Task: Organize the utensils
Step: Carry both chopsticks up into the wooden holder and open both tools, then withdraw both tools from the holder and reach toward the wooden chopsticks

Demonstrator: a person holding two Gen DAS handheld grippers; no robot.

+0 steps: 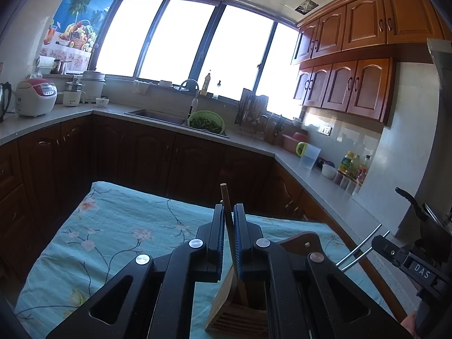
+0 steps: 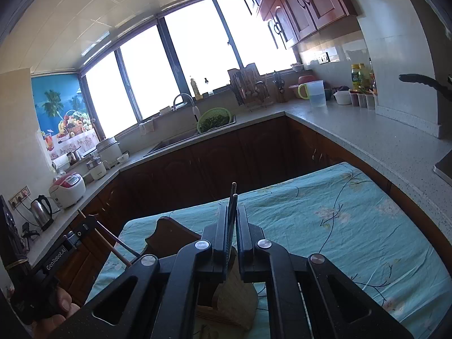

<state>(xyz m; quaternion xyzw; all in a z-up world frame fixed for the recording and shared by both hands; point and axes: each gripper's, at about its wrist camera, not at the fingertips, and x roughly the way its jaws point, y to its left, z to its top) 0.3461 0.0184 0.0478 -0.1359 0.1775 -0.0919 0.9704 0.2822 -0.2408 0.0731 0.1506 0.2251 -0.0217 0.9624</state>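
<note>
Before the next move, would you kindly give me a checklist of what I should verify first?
1. Left gripper shut on the wooden chopstick: ok.
2. Right gripper pressing on the metal chopsticks: cannot tell; a thin slit shows beside them.
3. Wooden holder below the left gripper: ok.
4. Holder slot free to take the chopstick: cannot tell, the fingers hide it.
5. The two grippers apart from each other: ok.

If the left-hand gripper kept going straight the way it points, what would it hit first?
Probably the flowered tablecloth: the left gripper, clamping a wooden chopstick, points slightly down over it. Depth is hard to judge.
</note>
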